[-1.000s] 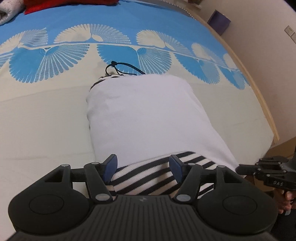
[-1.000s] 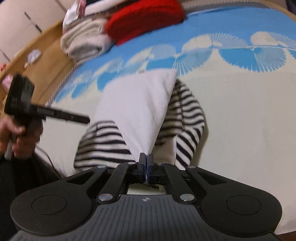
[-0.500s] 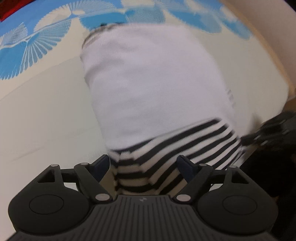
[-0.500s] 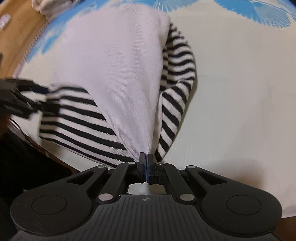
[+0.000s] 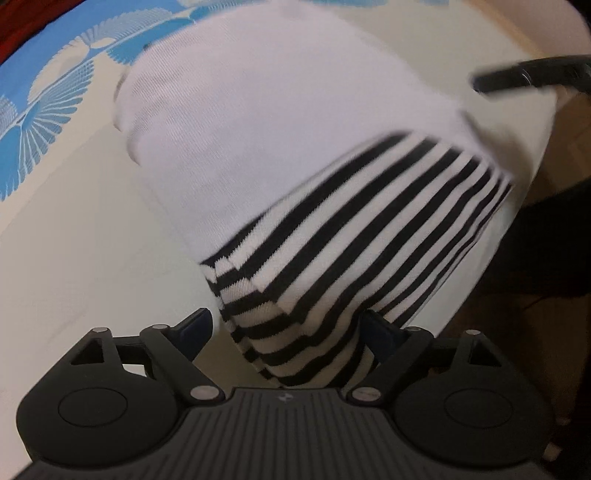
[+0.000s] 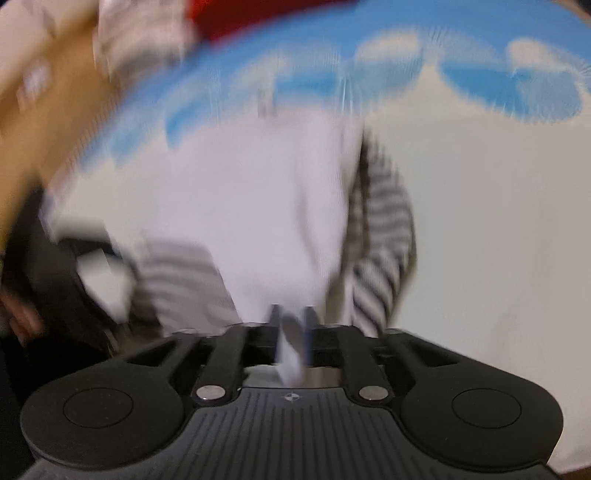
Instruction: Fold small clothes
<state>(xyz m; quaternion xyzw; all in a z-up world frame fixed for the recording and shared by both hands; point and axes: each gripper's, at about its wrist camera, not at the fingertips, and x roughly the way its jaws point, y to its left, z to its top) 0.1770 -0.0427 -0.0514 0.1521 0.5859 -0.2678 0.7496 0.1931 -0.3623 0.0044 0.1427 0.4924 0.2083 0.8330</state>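
Note:
A white top (image 5: 280,110) with black-and-white striped sleeves lies folded on the cream and blue bed sheet (image 5: 74,229). My left gripper (image 5: 286,325) points steeply down over the near striped sleeve (image 5: 332,266). Its jaws are still opening and stand wide, with the sleeve end between the fingers and no pad pressing on it. In the blurred right wrist view my right gripper (image 6: 291,317) is at the top's near edge (image 6: 258,206). Its jaws are opening, and a strip of white cloth shows in the narrow gap. The other striped sleeve (image 6: 384,236) lies along the right side.
A red cloth (image 6: 258,18) and a pile of pale folded cloth (image 6: 140,40) sit at the bed's far end. A wooden floor (image 6: 40,122) lies beyond the left bed edge. The right gripper's black finger (image 5: 532,74) reaches in at the upper right of the left wrist view.
My left gripper has dropped closer to the striped sleeve and spread wider. My right gripper, shut on the top's edge before, has parted its jaws, and its view has swung and blurred.

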